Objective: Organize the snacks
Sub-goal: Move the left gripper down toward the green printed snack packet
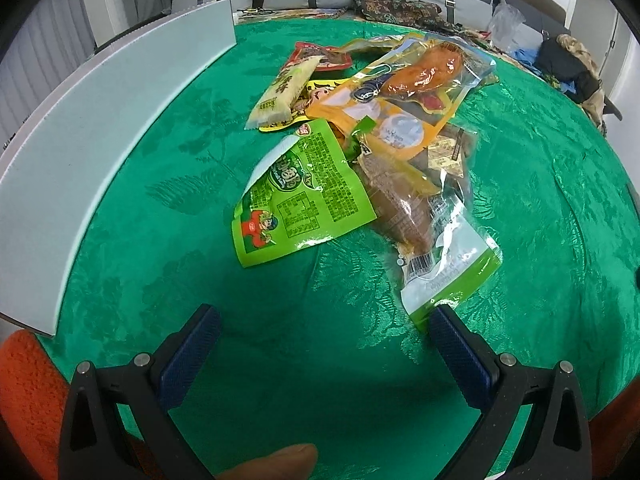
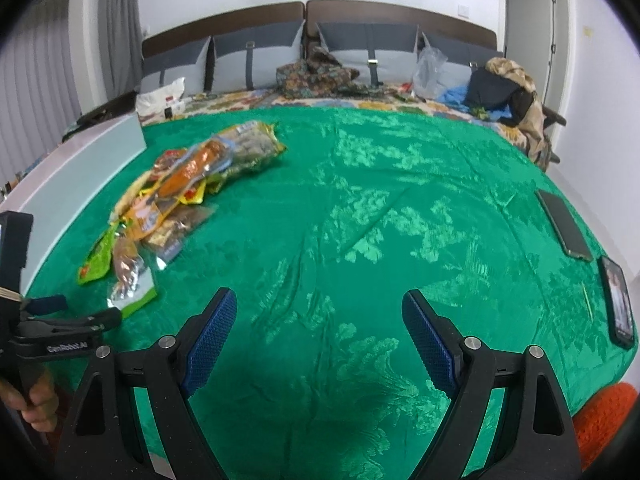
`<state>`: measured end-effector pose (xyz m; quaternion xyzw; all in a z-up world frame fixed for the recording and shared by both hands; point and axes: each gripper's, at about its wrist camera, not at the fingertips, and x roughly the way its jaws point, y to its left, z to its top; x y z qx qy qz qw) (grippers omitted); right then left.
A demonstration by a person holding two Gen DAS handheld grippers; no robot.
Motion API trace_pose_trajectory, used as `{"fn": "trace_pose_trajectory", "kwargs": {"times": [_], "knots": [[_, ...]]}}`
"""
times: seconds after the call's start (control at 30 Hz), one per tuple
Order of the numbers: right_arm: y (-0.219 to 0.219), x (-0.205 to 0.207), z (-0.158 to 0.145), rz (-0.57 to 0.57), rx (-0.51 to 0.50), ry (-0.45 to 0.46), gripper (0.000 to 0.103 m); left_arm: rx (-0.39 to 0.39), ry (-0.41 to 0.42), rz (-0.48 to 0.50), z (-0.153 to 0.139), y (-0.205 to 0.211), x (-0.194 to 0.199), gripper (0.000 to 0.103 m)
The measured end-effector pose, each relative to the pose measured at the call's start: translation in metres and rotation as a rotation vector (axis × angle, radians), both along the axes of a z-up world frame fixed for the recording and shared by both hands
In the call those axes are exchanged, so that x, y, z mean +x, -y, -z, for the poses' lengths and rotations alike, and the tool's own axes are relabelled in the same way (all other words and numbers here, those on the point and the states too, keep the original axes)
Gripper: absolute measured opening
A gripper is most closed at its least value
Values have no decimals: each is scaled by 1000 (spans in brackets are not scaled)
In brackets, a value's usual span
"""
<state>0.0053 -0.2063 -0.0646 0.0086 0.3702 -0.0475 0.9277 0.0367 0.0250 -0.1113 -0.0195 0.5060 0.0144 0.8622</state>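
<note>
A pile of snack packets lies on the green cloth [image 1: 160, 184]. Nearest in the left wrist view are a green packet [image 1: 304, 196] and a clear sausage packet with a green end [image 1: 436, 248]. Behind them lie an orange chicken-leg packet [image 1: 408, 92], a pale beige bar [image 1: 286, 92] and a red packet [image 1: 320, 56]. My left gripper [image 1: 326, 320] is open and empty, just in front of the pile, its right fingertip near the sausage packet's green end. My right gripper [image 2: 319, 304] is open and empty over bare cloth, right of the pile [image 2: 176, 196]. The left gripper also shows in the right wrist view [image 2: 72, 316].
A white-and-grey box wall [image 1: 100, 120] runs along the cloth's left side; it also shows in the right wrist view [image 2: 80, 176]. Two dark phones [image 2: 564, 224] [image 2: 618, 300] lie at the right edge. Bedding, clothes [image 2: 320, 72] and a plastic bag [image 2: 428, 68] sit at the back.
</note>
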Motion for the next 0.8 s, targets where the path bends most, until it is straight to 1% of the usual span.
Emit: {"fn": "trace_pose_trajectory", "kwargs": {"times": [0.2,0.63,0.8], "knots": [[6,5,17,11,5,-66,87,5,8,9,0,1,0,103],[6,10,36,11,8,-140,87,8,10,27,0,1,-2,103],[7,11,39,16,11,-155,87,9,5,31,-1,2,-1,103]]}}
